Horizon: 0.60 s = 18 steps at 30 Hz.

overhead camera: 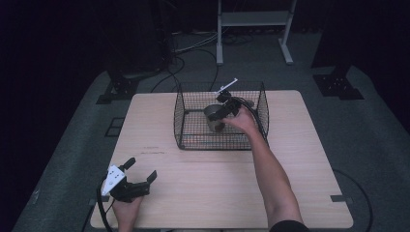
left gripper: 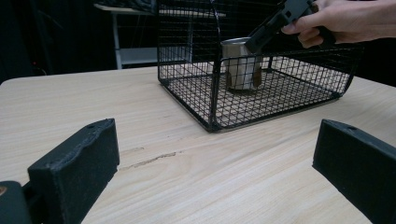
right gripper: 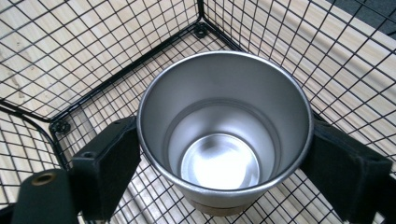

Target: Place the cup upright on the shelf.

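A steel cup (overhead camera: 212, 116) (left gripper: 240, 63) (right gripper: 224, 140) stands upright and empty inside a black wire basket (overhead camera: 193, 145) (left gripper: 210, 93) (right gripper: 93, 46) at the table's far middle. My right gripper (overhead camera: 217, 117) (right gripper: 224, 154) reaches down into the basket from the right. Its two black jaws press against opposite sides of the cup just under the rim. The left gripper view shows this right gripper (left gripper: 261, 37) slanting down onto the cup. My left gripper (overhead camera: 142, 169) (left gripper: 215, 168) rests open near the front left corner, with only bare wood between its jaws.
The light wooden table (overhead camera: 217, 193) has the basket as its sole load. Beyond its far edge, cables (overhead camera: 193, 48) lie on the grey floor, next to a white metal frame (overhead camera: 254, 29) and dark stands.
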Available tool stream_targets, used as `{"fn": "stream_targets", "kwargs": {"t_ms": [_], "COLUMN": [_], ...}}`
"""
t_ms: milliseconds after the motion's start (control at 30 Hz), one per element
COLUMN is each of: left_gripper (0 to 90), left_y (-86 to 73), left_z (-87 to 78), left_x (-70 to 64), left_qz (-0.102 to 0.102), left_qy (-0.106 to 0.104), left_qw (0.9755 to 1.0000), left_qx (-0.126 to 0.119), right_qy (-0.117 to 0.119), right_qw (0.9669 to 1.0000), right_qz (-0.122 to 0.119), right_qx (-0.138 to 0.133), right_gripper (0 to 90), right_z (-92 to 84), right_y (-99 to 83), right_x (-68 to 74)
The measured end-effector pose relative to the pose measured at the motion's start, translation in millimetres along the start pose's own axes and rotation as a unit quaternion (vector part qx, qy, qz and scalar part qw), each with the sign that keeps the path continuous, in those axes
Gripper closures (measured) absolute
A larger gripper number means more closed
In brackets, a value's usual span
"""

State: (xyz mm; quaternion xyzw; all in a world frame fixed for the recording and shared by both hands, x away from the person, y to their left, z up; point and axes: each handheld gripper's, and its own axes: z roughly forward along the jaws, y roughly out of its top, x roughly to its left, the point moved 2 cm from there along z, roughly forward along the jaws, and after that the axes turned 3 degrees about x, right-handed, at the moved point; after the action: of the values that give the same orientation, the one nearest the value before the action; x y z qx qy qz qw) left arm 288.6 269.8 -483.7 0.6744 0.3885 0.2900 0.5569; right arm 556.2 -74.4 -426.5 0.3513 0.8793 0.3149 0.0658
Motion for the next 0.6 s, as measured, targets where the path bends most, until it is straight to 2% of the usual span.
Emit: {"fn": "stream_targets", "kwargs": {"t_ms": [333, 600], "left_gripper": [0.0, 0.0], "left_y": [-0.2, -0.2], "left_z": [0.4, 0.6], "left_x": [-0.2, -0.5], "left_qz": [0.001, 0.002], "left_qy": [0.0, 0.0], "left_qw": [1.0, 1.0], "left_qx": [0.003, 0.003], "right_qy": [0.007, 0.003], "right_qw": [1.0, 0.9998], "right_qz": [0.0, 0.01], "right_qx": [0.005, -0.017], "right_gripper": [13.1, 12.6], "right_z": [-3.7, -11.1], "right_y": [-1.1, -3.9], "right_x": [-0.1, -5.2]}}
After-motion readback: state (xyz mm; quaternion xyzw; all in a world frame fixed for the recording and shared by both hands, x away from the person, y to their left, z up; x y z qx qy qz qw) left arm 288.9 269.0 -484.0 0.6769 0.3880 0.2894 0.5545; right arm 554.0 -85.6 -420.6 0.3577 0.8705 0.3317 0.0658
